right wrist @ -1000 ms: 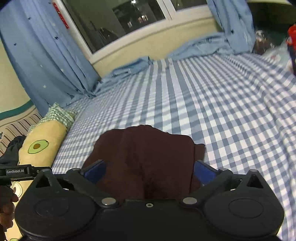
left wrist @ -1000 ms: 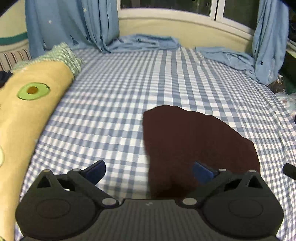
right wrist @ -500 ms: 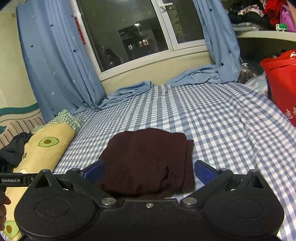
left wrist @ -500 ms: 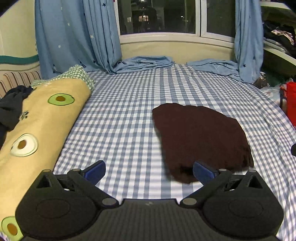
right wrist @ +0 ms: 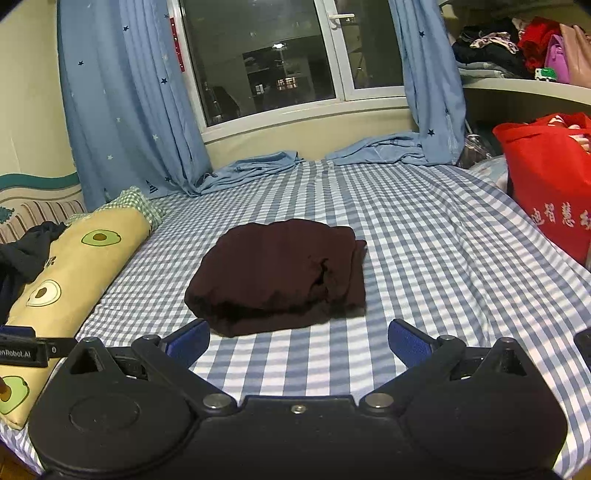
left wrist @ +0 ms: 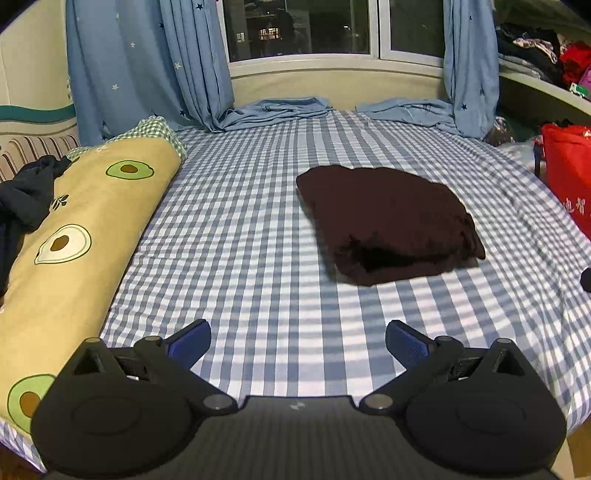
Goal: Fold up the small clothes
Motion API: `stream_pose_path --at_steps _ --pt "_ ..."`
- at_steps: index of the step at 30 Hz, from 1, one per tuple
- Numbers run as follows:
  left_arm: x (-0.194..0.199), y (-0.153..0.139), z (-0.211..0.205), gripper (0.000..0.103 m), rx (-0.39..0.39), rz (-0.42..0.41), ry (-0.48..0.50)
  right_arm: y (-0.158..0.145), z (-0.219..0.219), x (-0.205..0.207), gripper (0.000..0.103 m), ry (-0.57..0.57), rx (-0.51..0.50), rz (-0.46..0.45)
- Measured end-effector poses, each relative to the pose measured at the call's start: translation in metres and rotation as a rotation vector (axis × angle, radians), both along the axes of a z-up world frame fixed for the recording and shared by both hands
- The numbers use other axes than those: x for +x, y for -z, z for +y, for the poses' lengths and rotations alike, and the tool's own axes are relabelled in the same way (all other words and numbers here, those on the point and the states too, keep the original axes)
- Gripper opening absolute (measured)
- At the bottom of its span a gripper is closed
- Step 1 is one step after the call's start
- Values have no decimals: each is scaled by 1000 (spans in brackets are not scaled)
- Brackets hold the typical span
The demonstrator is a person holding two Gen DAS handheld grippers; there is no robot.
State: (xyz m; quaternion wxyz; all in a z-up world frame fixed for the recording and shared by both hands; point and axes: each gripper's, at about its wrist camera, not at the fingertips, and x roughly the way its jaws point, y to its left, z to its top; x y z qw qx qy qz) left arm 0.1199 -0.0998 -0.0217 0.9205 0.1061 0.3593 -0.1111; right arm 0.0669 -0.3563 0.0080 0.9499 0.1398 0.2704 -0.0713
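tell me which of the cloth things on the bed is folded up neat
The dark maroon garment mid-bed, a flat squared stack. The black clothing lies crumpled over the avocado pillow.

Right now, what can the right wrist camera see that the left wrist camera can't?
Only the right wrist view shows the window handle, a purple bag on the shelf, and the left claw's labelled side at the frame's left edge.

Only the left wrist view shows the left claw open over bare checked sheet.

Both show the folded dark brown garment, the avocado pillow, the red bag and blue curtains. The right claw is open too.
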Motion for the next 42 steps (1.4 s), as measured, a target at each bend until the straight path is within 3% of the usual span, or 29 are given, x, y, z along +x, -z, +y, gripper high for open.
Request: stream_pose_path --at_steps 18,42 --pt "-11 -1 -4 102 -2 9 -8 -2 3 -11 102 1 5 -3" --pt "8 6 -6 102 10 64 -39 3 -1 0 103 -4 8 20"
